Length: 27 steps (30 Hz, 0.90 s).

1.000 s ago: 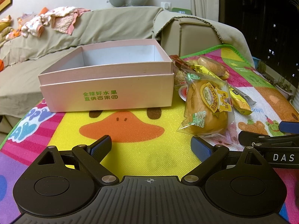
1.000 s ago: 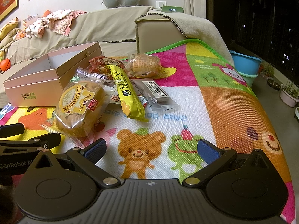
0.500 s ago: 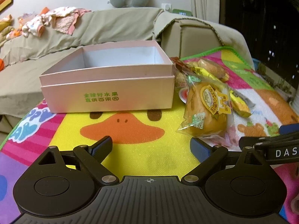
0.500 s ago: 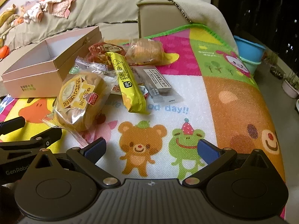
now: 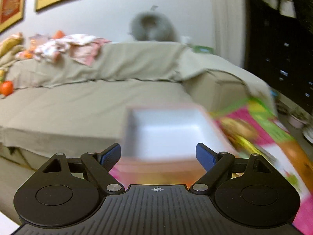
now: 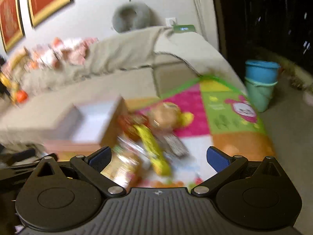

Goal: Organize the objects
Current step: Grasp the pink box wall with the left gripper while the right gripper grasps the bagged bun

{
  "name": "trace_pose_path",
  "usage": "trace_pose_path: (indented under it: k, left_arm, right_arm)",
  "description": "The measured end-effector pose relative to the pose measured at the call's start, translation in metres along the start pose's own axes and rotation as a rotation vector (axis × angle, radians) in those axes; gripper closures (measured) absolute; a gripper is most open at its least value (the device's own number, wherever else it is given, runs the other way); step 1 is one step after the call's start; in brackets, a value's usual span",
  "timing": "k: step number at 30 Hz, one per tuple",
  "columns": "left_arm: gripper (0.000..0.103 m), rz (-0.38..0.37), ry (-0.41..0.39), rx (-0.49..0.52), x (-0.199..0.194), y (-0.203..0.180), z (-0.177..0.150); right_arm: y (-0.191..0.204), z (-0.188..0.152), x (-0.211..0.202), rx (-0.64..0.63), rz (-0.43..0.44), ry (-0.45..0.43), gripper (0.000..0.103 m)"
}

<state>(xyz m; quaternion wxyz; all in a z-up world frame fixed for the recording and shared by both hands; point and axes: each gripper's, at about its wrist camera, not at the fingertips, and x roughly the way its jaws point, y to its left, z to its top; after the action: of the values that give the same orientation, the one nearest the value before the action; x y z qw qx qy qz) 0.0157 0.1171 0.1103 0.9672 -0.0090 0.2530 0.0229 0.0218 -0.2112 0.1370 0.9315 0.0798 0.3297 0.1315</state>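
Observation:
Both views are blurred by motion. An open pink box [image 5: 166, 129] with a white inside sits on the colourful play mat [image 5: 277, 137]; it also shows in the right wrist view [image 6: 92, 123]. My left gripper [image 5: 158, 154] is open and empty, high above the box's near side. My right gripper [image 6: 159, 157] is open and empty above a pile of wrapped snacks: a yellow bar [image 6: 152, 148], a bagged cake [image 6: 125, 168], a round bun [image 6: 166, 113] and a dark packet [image 6: 174, 143]. The snacks lie right of the box.
A beige covered sofa [image 5: 78, 98] with clothes [image 5: 64, 47] and a grey neck pillow [image 5: 152, 27] stands behind the mat. Blue and green buckets [image 6: 261, 84] stand on the floor at the right. An orange ball [image 5: 6, 87] lies on the sofa's left.
Both grippers have risen sharply and moved forward. The box and snacks now sit lower and closer in each view. Both grippers stay open.

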Motion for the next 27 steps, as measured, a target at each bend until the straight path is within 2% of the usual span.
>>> trace_pose_path:
  k: [1,3,6,8,11,13,16,17,18,21,24,27]
  left_arm:
    - [0.013,0.025,0.006,-0.007,0.010,0.010,0.008]
    - [0.013,0.050,0.055,-0.022,0.037,0.030,0.021]
    - [0.015,0.049,0.150,-0.073,0.078,0.052,0.025]
    - [0.015,0.041,0.180,-0.101,0.096,0.060,0.022]
    - [0.021,0.023,0.206,-0.118,0.115,0.064,0.012]
    - [0.028,-0.010,0.227,-0.117,0.123,0.064,0.005]
    - [0.054,-0.038,0.247,-0.091,0.127,0.061,-0.007]
    - [0.077,-0.025,0.247,-0.066,0.128,0.057,-0.010]
    - [0.093,-0.014,0.247,-0.043,0.129,0.054,-0.013]
    - [0.092,0.001,0.216,-0.002,0.125,0.044,-0.017]
    - [0.091,0.001,0.205,-0.004,0.125,0.042,-0.018]
    - [0.091,-0.022,0.203,0.014,0.129,0.042,-0.016]
  right_arm:
    - [0.003,0.013,-0.005,-0.005,0.030,-0.007,0.000]
    - [0.012,0.034,-0.014,-0.028,0.029,-0.047,0.000]
    - [0.026,0.060,-0.022,-0.075,0.023,-0.108,0.000]
    - [0.034,0.069,-0.020,-0.122,0.002,-0.126,0.000]
    - [0.041,0.066,-0.004,-0.222,-0.025,-0.116,0.000]
    - [0.045,0.047,0.012,-0.286,-0.028,-0.094,0.000]
    - [0.046,0.009,0.037,-0.333,-0.002,-0.035,0.000]
    - [0.045,-0.005,0.045,-0.339,0.002,-0.014,0.000]
    - [0.045,-0.016,0.051,-0.338,0.003,0.003,0.000]
    - [0.044,-0.041,0.077,-0.270,0.028,0.078,0.000]
    - [0.040,-0.050,0.104,-0.149,0.031,0.145,0.001]
    - [0.040,-0.051,0.127,-0.100,0.022,0.184,0.016]
